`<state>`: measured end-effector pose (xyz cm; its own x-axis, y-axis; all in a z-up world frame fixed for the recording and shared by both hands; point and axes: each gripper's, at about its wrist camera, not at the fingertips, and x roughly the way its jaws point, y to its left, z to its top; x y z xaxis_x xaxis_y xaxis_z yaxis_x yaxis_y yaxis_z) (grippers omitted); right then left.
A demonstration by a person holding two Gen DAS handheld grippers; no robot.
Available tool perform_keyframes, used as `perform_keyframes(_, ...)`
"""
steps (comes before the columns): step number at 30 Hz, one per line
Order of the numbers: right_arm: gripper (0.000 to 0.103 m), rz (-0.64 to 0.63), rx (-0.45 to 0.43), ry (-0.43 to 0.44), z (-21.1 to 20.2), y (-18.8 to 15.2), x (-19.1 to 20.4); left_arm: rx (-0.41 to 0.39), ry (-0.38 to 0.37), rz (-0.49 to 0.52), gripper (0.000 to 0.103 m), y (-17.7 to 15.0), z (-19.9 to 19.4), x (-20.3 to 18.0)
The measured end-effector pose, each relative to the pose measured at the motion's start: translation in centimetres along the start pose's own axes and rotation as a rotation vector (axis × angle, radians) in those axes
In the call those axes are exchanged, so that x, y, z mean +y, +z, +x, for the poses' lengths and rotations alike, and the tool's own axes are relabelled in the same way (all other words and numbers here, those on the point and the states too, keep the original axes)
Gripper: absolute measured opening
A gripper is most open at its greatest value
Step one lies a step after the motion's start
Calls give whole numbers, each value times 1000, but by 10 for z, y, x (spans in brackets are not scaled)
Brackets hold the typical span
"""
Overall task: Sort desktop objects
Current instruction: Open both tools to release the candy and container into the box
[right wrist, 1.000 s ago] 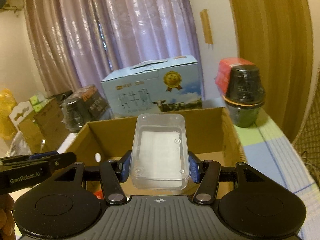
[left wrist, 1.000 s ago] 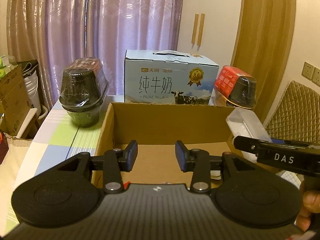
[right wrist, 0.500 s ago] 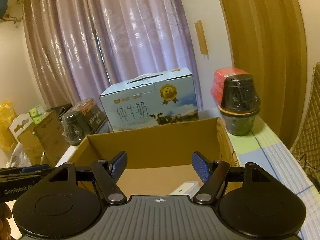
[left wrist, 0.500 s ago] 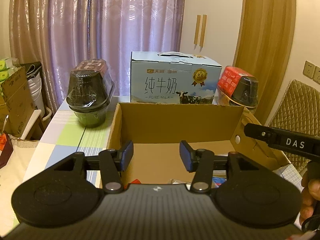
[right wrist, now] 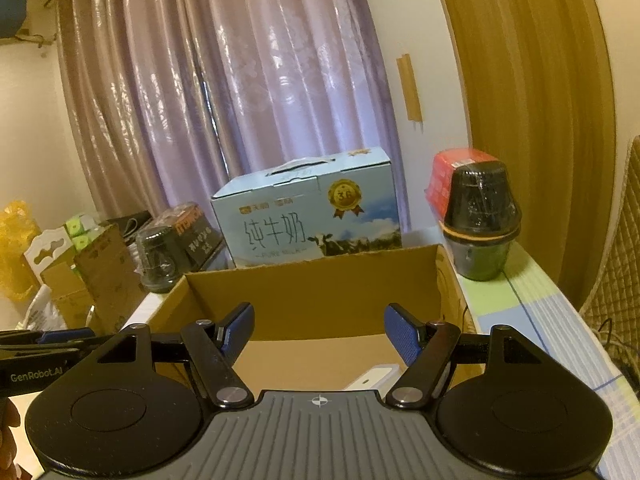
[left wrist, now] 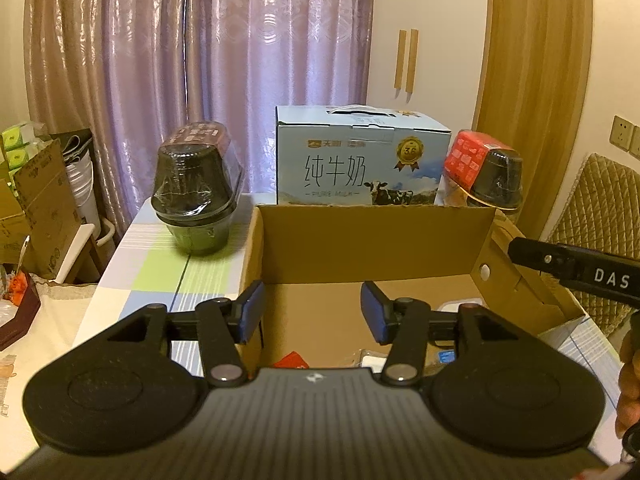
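Both claws stand empty with jaws spread: left gripper (left wrist: 312, 312) and right gripper (right wrist: 319, 332), each above the open cardboard box (right wrist: 312, 292). Inside the box lies a white case (right wrist: 374, 376), beside small items (left wrist: 292, 360). Behind it: milk carton (left wrist: 360, 160).

I note matt brown corrugated cardboard box (left wrist: 372, 240); behind it a glossy printed paper milk carton (left wrist: 360, 160), flanked by shiny plastic-wrapped bowls (left wrist: 196, 192), before sheeny cloth curtains (left wrist: 200, 60).
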<state>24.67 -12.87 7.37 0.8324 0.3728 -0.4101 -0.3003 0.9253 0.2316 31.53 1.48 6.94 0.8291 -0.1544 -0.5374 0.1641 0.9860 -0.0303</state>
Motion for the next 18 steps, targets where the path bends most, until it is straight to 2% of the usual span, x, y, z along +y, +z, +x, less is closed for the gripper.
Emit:
perform_keyframes(9, 70, 2, -13, -1, -22, -5, -4, 6, -1, 30, 51, -17, -19, -1)
perform_keyframes(18, 70, 27, 7, -24, -67, -27, -15, 30, -3, 9, 52, -45, -46, 2)
